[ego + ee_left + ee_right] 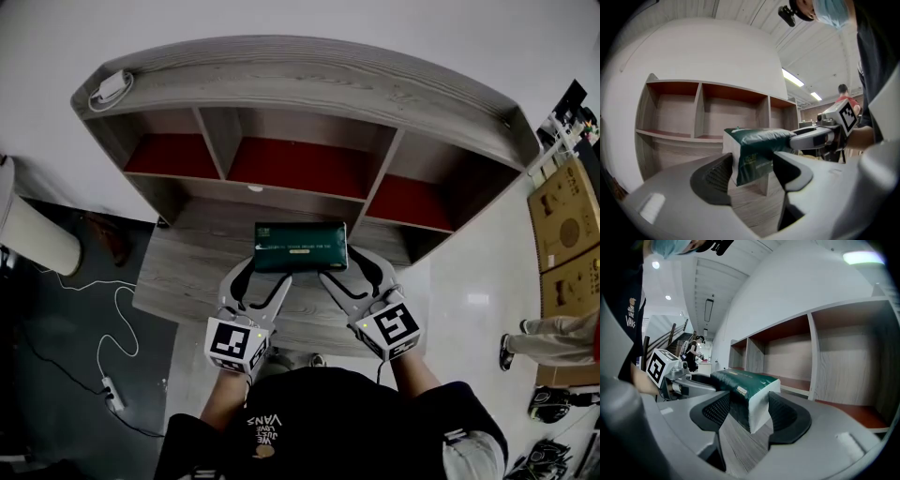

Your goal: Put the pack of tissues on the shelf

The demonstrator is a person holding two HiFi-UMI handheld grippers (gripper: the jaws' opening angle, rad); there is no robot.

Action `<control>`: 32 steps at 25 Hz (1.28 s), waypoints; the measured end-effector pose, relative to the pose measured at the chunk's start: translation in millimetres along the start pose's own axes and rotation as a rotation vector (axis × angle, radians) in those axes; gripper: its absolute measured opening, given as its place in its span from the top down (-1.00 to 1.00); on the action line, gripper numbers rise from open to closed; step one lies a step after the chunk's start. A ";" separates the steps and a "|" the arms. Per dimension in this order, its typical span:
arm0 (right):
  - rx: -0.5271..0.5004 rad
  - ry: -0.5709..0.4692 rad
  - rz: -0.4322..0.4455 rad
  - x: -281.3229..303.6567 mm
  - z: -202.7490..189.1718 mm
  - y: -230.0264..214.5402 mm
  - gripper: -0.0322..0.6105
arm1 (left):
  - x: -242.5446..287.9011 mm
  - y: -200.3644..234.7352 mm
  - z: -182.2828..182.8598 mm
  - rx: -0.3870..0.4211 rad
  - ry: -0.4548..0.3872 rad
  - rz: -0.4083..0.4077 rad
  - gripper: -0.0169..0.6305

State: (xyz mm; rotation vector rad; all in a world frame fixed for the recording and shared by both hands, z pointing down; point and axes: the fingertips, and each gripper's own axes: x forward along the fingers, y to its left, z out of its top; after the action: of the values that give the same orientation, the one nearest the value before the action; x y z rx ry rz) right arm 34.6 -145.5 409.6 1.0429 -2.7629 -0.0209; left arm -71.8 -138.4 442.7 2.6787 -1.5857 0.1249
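The pack of tissues is dark green with white ends and is held level above the wooden desk, just in front of the shelf. My left gripper is shut on its left end and my right gripper on its right end. In the left gripper view the pack sits between the jaws of the left gripper, with the right gripper beyond it. In the right gripper view the pack fills the gap of the right gripper. The shelf's three red-floored compartments hold nothing.
A white adapter with cable lies on the shelf's top at the left. On the floor are a power strip and a white bin to the left, and cardboard boxes and a person's legs to the right.
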 end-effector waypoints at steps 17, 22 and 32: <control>-0.021 -0.045 -0.159 22.2 32.8 -25.6 0.09 | 41.9 31.7 33.2 0.041 -0.062 -0.149 -0.03; -0.037 -0.097 -0.194 29.8 42.2 -35.3 0.09 | 51.3 40.3 44.0 0.055 -0.074 -0.170 -0.03; -0.028 -0.102 -0.218 47.5 52.0 -50.1 0.09 | 71.7 57.6 55.9 0.080 -0.085 -0.189 -0.03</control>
State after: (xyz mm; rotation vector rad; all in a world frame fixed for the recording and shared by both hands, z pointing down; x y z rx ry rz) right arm 23.1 -217.1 362.6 1.3664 -2.7133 -0.1458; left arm -84.8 -232.4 391.9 2.9147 -1.3652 0.0728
